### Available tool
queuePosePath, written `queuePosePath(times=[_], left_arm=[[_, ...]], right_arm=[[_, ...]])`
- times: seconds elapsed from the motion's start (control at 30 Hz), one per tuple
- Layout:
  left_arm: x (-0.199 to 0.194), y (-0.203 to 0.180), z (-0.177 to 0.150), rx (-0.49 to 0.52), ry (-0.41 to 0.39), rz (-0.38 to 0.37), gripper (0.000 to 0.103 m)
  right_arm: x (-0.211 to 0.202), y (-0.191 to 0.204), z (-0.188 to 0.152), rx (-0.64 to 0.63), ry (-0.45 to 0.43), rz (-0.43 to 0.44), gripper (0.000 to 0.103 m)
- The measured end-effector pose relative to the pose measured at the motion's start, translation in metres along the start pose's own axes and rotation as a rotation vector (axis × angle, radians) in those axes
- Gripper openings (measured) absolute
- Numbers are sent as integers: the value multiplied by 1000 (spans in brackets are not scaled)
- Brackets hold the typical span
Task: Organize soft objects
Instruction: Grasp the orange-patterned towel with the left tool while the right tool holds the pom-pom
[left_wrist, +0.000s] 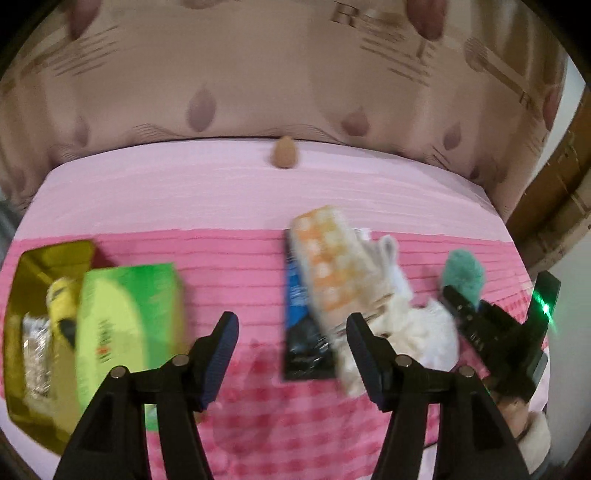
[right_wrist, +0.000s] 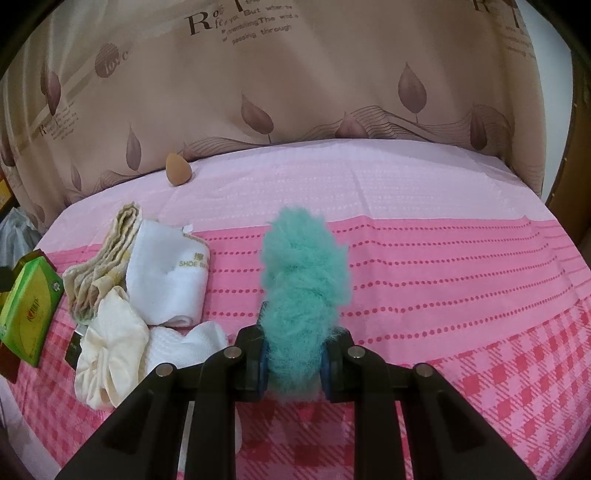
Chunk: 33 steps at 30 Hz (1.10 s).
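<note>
My right gripper (right_wrist: 295, 369) is shut on a teal fluffy ball (right_wrist: 306, 280) and holds it over the pink bedcover (right_wrist: 443, 266). The left wrist view shows the same ball (left_wrist: 463, 273) at the right, in the right gripper (left_wrist: 465, 306). My left gripper (left_wrist: 291, 332) stands open above the cover with nothing between its fingers. Just beyond it lie an orange-checked cloth (left_wrist: 325, 258), a black and blue packet (left_wrist: 301, 332) and white cloths (left_wrist: 406, 325). Left of the ball I see a folded beige cloth (right_wrist: 99, 266), a white shoe cloth (right_wrist: 170, 273) and a cream bow (right_wrist: 110, 354).
At the left an open yellow box (left_wrist: 44, 258) holds a yellow toy (left_wrist: 62, 299) and a silvery packet. A green box (left_wrist: 125, 314) lies next to it. A brown egg-shaped sponge (right_wrist: 178, 168) sits at the far edge by the leaf-print curtain (right_wrist: 295, 74).
</note>
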<state>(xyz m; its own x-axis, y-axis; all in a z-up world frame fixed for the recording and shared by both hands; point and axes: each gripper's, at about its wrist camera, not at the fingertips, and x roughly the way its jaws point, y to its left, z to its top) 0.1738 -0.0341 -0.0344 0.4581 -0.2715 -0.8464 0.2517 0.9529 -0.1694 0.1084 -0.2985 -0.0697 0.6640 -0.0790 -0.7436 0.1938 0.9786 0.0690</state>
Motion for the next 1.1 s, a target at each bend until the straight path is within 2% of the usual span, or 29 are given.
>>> queuePosePath(times=[0.13, 0.27, 0.6, 0.63, 0.7, 0.83, 1.1], left_arm=[[25, -27, 13, 4, 30, -13, 62], [48, -39, 20, -41, 74, -37, 62], [98, -39, 36, -88, 118, 54, 62], [100, -37, 35, -94, 117, 48, 58], [103, -32, 32, -113, 120, 27, 41], [98, -29, 31, -121, 105, 12, 26], [75, -35, 28, -76, 49, 18, 23]], right_arm=[[1, -1, 0, 8, 6, 5, 19], [2, -2, 0, 17, 11, 12, 19], [8, -7, 1, 57, 36, 43, 19], [9, -8, 1, 63, 38, 46, 19], [10, -8, 1, 70, 43, 50, 19], [11, -8, 1, 75, 47, 51, 19], [12, -7, 2, 65, 53, 45, 19]])
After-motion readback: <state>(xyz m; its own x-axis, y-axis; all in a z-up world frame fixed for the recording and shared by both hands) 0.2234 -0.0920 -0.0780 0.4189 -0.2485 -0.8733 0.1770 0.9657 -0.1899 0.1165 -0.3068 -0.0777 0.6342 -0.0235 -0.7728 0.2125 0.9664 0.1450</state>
